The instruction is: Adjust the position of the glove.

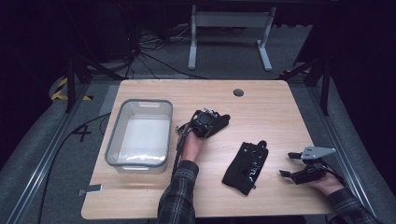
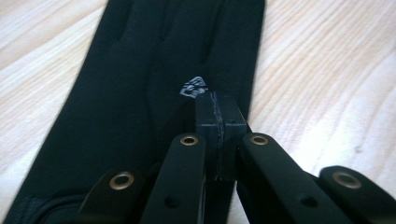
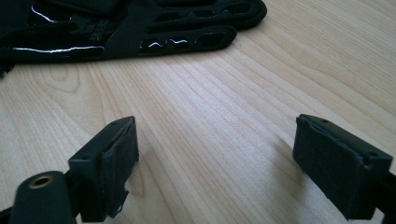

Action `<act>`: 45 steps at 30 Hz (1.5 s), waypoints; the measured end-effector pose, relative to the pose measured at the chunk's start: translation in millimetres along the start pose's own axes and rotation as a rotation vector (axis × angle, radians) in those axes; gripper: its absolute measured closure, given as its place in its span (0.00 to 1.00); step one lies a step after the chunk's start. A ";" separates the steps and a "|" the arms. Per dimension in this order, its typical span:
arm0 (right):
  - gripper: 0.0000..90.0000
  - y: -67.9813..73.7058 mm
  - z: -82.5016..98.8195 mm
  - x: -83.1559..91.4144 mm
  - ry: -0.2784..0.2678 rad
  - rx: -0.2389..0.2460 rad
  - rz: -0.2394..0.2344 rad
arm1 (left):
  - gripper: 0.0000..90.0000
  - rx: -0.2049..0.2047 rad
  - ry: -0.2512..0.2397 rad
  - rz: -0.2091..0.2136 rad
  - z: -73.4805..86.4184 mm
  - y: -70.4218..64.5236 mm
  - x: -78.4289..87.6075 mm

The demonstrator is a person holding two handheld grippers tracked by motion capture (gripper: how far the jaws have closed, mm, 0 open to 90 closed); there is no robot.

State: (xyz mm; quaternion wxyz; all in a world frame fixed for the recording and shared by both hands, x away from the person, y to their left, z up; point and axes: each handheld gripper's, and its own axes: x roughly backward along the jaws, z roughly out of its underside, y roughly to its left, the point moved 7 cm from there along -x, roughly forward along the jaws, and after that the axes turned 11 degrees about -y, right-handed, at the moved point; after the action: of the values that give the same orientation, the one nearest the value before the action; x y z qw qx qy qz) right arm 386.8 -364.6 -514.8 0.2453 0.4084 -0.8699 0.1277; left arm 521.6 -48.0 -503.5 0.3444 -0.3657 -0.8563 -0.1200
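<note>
Two black gloves lie on the wooden table. The far glove [image 1: 219,122] sits at the table's middle; my left gripper [image 1: 205,122] rests on it, jaws shut and pinching its fabric. In the left gripper view the closed pads [image 2: 218,128] meet on the glove [image 2: 140,84] beside a small white logo [image 2: 194,87]. The near glove [image 1: 246,167] lies flat with its palm side up, to the left of my right gripper [image 1: 288,164]. That gripper [image 3: 215,158] hovers low over bare wood, open and holding nothing, with the near glove [image 3: 140,23] a short way ahead of it.
A clear plastic bin with a grey rim [image 1: 112,135] stands at the table's left. A cable hole [image 1: 238,92] is near the far edge. A small grey tab [image 1: 93,189] lies at the front left corner. A white desk frame [image 1: 229,32] stands beyond the table.
</note>
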 end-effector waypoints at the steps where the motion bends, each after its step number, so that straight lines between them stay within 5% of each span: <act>1: 0.16 0.1 0.0 0.0 0.001 0.000 0.000 | 1.00 -0.004 -0.001 0.004 -0.2 -2.1 -0.6; 10: 0.16 0.2 -0.2 -0.4 0.001 0.000 -0.001 | 1.00 -0.014 -0.007 0.049 -2.2 -14.4 -4.6; 23: 0.16 0.1 -0.2 -0.5 0.001 0.001 0.000 | 1.00 -0.017 -0.068 0.038 -23.1 -7.7 6.0; 28: 0.16 0.2 -0.2 -0.4 0.001 0.000 -0.001 | 1.00 -0.033 -0.063 -0.024 -29.6 2.3 9.7; 35: 0.16 0.1 -0.2 -0.4 0.001 0.001 0.000 | 1.00 0.045 -0.070 -0.093 -25.4 33.6 10.1; 45: 0.16 0.0 -0.2 -0.4 0.001 0.001 -0.001 | 1.00 0.103 -0.030 -0.215 -29.5 68.1 -7.5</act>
State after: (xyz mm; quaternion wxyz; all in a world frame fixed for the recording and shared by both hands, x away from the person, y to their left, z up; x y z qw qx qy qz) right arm 387.1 -364.2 -514.8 0.2456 0.4088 -0.8696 0.1283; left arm 588.4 -17.7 -490.0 0.3350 -0.2551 -0.9007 -0.1068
